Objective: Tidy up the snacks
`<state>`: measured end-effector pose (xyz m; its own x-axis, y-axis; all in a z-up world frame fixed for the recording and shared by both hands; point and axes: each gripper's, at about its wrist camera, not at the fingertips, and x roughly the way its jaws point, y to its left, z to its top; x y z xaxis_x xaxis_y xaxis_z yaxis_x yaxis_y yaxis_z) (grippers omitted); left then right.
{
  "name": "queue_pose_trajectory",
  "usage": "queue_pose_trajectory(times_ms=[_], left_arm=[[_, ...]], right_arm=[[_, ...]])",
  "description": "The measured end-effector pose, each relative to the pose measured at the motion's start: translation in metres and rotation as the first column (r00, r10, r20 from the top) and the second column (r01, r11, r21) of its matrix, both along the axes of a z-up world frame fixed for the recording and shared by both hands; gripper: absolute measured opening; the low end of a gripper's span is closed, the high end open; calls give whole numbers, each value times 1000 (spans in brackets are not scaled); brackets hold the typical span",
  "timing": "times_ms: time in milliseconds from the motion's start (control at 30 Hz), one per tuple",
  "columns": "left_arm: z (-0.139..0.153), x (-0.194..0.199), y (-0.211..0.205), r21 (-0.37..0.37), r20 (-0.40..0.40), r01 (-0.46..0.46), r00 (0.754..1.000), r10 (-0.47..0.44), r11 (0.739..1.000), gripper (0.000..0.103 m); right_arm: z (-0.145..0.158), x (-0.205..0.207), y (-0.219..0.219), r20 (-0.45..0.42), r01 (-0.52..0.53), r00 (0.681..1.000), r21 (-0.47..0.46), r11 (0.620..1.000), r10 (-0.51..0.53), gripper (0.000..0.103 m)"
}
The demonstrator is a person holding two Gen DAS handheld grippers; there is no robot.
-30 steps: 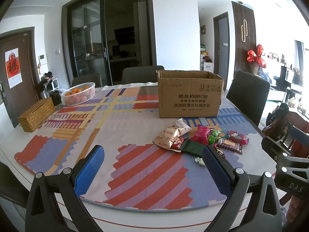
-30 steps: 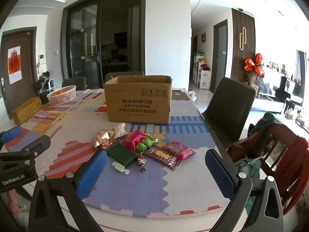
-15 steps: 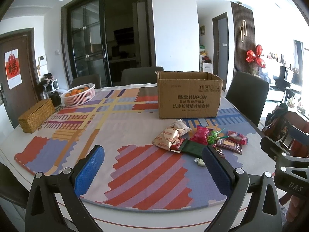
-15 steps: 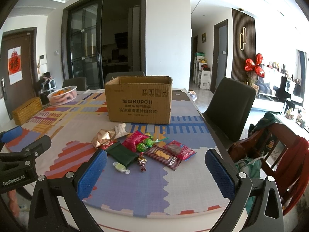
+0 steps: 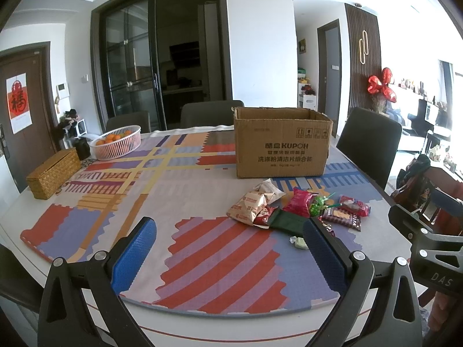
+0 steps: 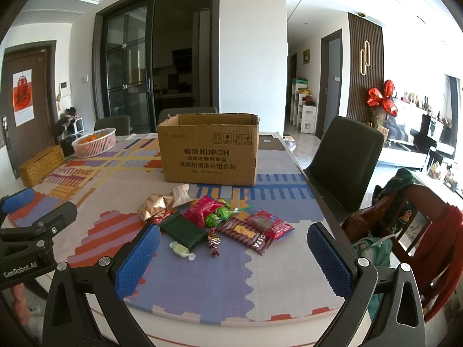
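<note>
So far nothing has shifted: our left tool (image 5: 228, 248) and right tool (image 6: 234, 256) stay wide and empty; the loose wrapped snacks (image 6: 214, 221) lie before the open brown cardboard box (image 6: 209, 150), none packed.

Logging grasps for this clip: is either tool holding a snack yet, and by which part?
Nothing is held. The left tool and right tool are both open and empty; the snacks lie on the table.
</note>
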<state>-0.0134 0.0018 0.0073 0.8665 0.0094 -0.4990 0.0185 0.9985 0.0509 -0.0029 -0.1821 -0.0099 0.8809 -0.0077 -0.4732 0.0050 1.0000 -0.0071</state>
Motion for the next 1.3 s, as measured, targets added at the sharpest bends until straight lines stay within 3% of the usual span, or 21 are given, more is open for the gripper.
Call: queue_pose_trajectory(times_ms=[767,1000,1200,1300], left_arm=[[2,0,-3,10,-9,10,1000,-10,1000,103],[-8,10,-9,35,-38,56,998,-55,998,102],[-15,21,-16,57,-52,109,993,-106,992,93],[-22,29,-22,64,-66,150,987,-146,987,88]], right_arm=[[0,1,-1,-1,0,1000,2,1000,0,102],[-3,0,5,-14,-14,1000,8,1000,14,102],[-14,12,1,-46,-35,998,7,999,35,102],[-19,18,3,-62,-59,996,-1,998,59,97]])
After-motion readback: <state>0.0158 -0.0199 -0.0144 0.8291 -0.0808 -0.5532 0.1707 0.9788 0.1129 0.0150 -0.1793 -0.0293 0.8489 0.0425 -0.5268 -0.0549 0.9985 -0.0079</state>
